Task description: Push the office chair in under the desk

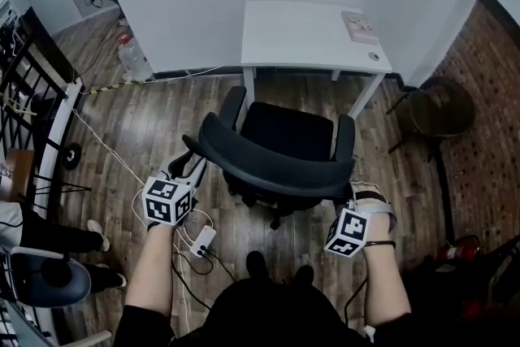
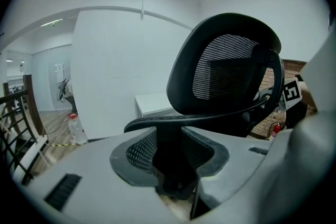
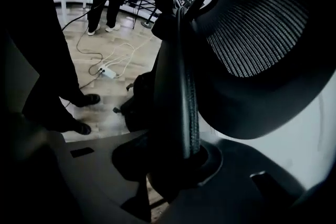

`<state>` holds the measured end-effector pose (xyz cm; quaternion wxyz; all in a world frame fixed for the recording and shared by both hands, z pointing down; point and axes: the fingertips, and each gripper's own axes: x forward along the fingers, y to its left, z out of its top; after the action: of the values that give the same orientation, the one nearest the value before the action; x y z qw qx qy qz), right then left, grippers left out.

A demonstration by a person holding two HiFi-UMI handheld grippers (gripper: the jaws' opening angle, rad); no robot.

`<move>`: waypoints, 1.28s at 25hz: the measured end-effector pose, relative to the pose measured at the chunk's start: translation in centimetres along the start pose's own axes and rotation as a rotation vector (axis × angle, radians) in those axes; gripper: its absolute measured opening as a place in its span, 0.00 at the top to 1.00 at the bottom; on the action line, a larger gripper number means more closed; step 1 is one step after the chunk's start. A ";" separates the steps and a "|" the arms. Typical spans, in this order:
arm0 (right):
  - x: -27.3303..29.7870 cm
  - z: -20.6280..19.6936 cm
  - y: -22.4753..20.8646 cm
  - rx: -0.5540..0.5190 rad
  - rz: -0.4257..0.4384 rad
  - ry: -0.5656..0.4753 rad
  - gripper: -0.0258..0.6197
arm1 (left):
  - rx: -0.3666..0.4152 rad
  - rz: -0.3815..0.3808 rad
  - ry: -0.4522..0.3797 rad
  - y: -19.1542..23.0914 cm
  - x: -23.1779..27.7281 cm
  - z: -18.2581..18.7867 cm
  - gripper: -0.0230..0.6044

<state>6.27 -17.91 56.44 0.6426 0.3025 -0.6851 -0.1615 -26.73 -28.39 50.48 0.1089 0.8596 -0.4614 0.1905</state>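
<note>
One black mesh office chair point(image 1: 276, 144) stands just in front of the single white desk point(image 1: 305, 32), not yet under it. Two grippers clamp its backrest (one per side): left gripper point(image 2: 176, 168), right gripper point(image 3: 176, 165).

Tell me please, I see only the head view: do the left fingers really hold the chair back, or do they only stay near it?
Observer: They hold it. In the left gripper view the left gripper has the rim of the chair back between its fingers, and they press on it.
Operator: And the right one?
Observer: The same. In the right gripper view the right gripper is shut on the rim at the other side.
Operator: Is the back solid?
Observer: No. Both gripper views show a mesh panel inside the rim. The fingers sit on the rim, not on the mesh.
</note>
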 end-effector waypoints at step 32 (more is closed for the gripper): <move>-1.9 -14.1 -5.4 0.160 -0.133 -0.226 0.60 | -0.144 0.076 -0.026 -12.0 4.4 2.1 0.79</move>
<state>21.14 -18.47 53.41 0.5230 0.3774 -0.7424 -0.1815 -13.99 -25.83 50.28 0.1570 0.8338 -0.5076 0.1496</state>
